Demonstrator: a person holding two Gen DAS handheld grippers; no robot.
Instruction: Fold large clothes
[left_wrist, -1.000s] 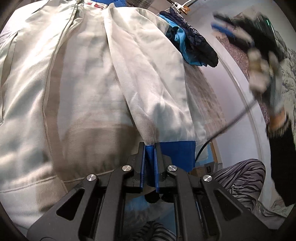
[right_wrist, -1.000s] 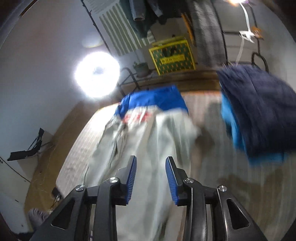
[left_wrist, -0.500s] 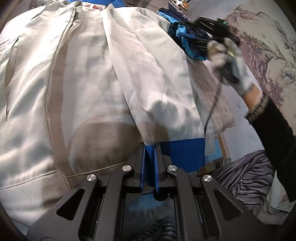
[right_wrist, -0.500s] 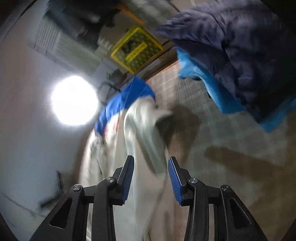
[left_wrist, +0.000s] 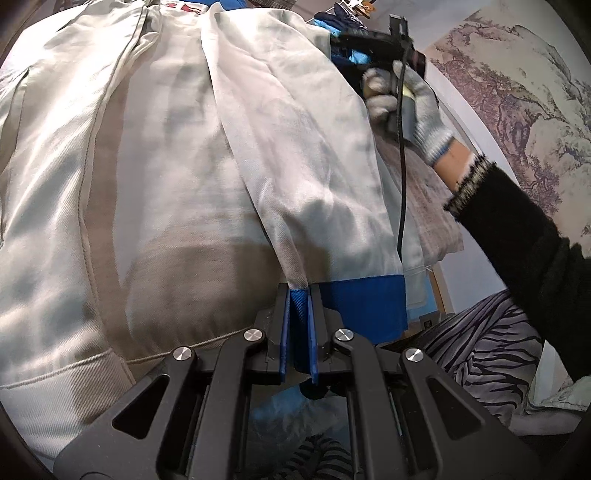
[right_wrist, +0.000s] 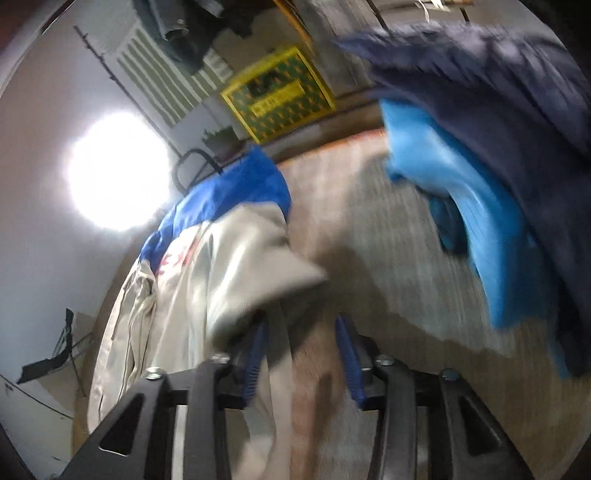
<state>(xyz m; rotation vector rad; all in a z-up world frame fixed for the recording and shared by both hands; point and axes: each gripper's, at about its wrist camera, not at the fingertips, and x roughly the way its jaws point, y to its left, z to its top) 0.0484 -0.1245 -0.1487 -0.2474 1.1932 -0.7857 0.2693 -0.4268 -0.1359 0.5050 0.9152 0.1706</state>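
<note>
Left wrist view. Pale grey jacket (left_wrist: 184, 177) lies spread flat, filling the frame from 9 to 1 o'clock. One sleeve (left_wrist: 295, 155) runs from 12 o'clock down to the centre. Left gripper (left_wrist: 298, 306) has its jaws pressed together on the sleeve's blue cuff (left_wrist: 354, 306), pinching it at about 6 o'clock. At 2 o'clock a gloved hand (left_wrist: 402, 99) carries the right gripper (left_wrist: 369, 40) over the jacket's far edge, a black cable trailing down from it. Dark sleeve of the person at 3 o'clock, striped fabric (left_wrist: 480, 343) at 4 o'clock.

Right wrist view, blurred. Right gripper (right_wrist: 303, 350) at 6 o'clock, jaws opening. A grey fold of the jacket (right_wrist: 207, 280) sits over the left finger (right_wrist: 255, 354); whether cloth lies between the pads, I cannot tell. Jacket's blue collar end (right_wrist: 229, 184) at 10 o'clock. Woven mat (right_wrist: 369, 229) bare in the middle. Navy and light-blue garment pile (right_wrist: 480, 147) at 2 o'clock.

Step in hand, as I read it: sleeve fold, cuff secured, right side coming in for a second hold. Next move calls for the spread jaws to settle around the jacket edge near the shoulder and close before the cuff is carried across.
</note>
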